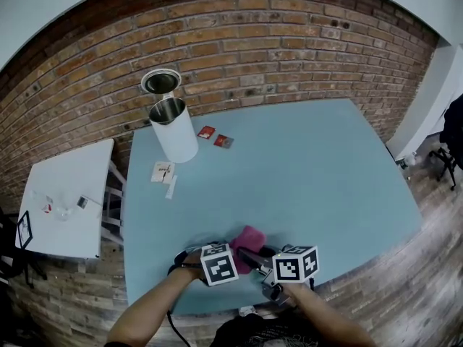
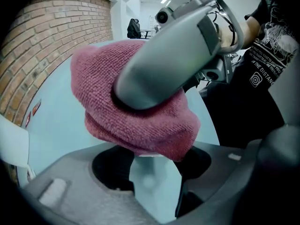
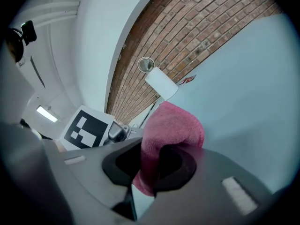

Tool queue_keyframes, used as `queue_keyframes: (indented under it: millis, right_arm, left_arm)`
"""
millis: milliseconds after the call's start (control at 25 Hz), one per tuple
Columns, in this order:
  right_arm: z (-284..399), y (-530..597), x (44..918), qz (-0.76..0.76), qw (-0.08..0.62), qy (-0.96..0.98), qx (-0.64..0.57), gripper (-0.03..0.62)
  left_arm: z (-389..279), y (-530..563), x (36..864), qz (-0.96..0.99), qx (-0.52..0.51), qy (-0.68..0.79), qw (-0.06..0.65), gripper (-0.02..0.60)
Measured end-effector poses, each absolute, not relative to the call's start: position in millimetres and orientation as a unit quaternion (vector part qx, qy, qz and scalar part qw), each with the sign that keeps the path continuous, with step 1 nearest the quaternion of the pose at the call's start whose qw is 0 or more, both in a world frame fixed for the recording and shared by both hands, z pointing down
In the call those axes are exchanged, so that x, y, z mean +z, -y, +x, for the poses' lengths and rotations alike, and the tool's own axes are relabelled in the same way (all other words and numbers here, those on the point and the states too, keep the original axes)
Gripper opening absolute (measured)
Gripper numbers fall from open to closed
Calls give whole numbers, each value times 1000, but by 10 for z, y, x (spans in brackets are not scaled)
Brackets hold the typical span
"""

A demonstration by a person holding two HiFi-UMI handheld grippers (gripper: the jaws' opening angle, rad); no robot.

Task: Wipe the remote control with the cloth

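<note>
A pink cloth (image 1: 247,238) is bunched near the blue table's (image 1: 304,172) front edge, between my two grippers. My right gripper (image 1: 251,256) is shut on it; in the right gripper view the cloth (image 3: 173,125) is pinched between the pads (image 3: 157,165). In the left gripper view the cloth (image 2: 136,121) lies under the right gripper's grey jaw and over a pale flat thing, apparently the remote control (image 2: 154,177). That thing sits between the left gripper's (image 2: 154,168) black pads, which touch its edges. The head view hides it under the cloth and the left gripper (image 1: 240,255).
A white cylinder bin (image 1: 173,130) stands at the table's back left with a metal can (image 1: 160,82) behind it. Two red packets (image 1: 215,136) and some paper cards (image 1: 163,172) lie near it. A white side table (image 1: 65,201) stands left, and a brick wall behind.
</note>
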State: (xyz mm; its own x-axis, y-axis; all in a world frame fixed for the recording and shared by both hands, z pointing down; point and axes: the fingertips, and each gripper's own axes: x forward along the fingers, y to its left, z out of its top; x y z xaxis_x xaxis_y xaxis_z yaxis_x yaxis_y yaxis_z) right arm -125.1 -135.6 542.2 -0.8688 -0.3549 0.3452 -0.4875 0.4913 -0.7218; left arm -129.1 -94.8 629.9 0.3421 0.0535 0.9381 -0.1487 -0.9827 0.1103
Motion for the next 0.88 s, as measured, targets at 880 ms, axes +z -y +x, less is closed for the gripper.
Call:
queue_keyframes:
  millis: [880]
  right_arm:
    - [-562, 1398, 5521, 296, 65, 836, 458, 61]
  left_arm:
    - [-1307, 950, 6315, 812, 575, 33, 89, 241]
